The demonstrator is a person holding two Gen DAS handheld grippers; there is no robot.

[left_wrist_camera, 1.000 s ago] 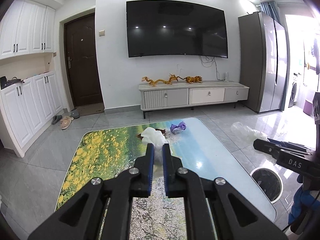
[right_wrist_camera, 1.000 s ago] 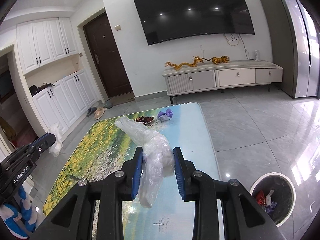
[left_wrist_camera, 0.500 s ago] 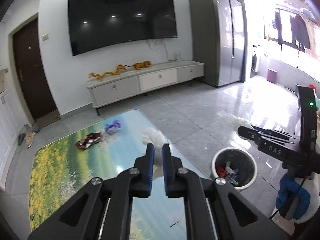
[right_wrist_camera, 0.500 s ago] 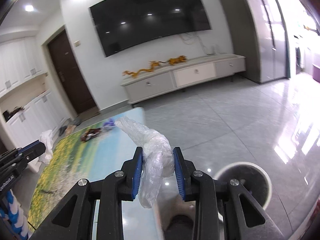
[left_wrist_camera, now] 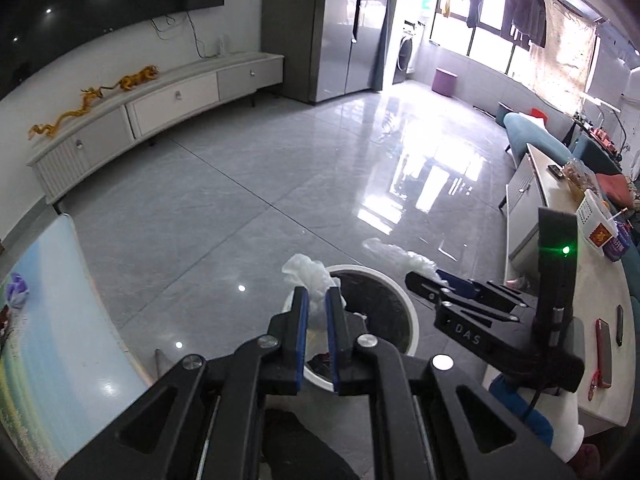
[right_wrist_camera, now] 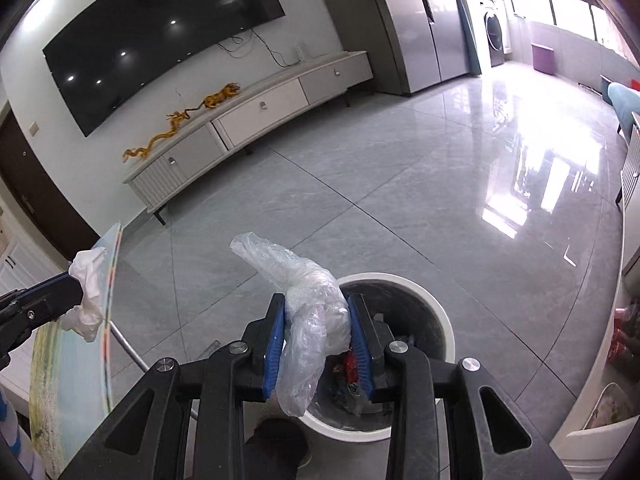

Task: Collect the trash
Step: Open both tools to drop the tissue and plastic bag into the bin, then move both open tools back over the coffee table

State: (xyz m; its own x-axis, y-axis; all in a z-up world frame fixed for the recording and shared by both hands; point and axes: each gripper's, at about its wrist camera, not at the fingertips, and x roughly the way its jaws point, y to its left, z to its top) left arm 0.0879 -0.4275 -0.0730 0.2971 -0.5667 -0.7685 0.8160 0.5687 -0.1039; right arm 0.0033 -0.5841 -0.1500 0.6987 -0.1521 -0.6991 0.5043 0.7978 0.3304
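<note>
Left gripper [left_wrist_camera: 316, 300] nearly closed, pinching a crumpled white tissue [left_wrist_camera: 308, 276]; round white trash bin [left_wrist_camera: 400, 300] sits directly below and just past its tips. Right gripper [right_wrist_camera: 318, 320] partly open, blue pads clamped on a clear plastic bag wad [right_wrist_camera: 308, 300] whose tail hangs down between them; it hangs over the near rim of that bin [right_wrist_camera: 444, 320]. Bin already has trash inside.

The near rim of the trash bin [right_wrist_camera: 400, 280] sits behind the right gripper [right_wrist_camera: 318, 338], whose crumpled plastic bag [right_wrist_camera: 308, 320] covers part of the contents (small and unclear). The bench [left_wrist_camera: 48, 320] is cut off by the left wrist view's edge. The purple scrap [left_wrist_camera: 17, 290] on it is too small to identify.
</note>
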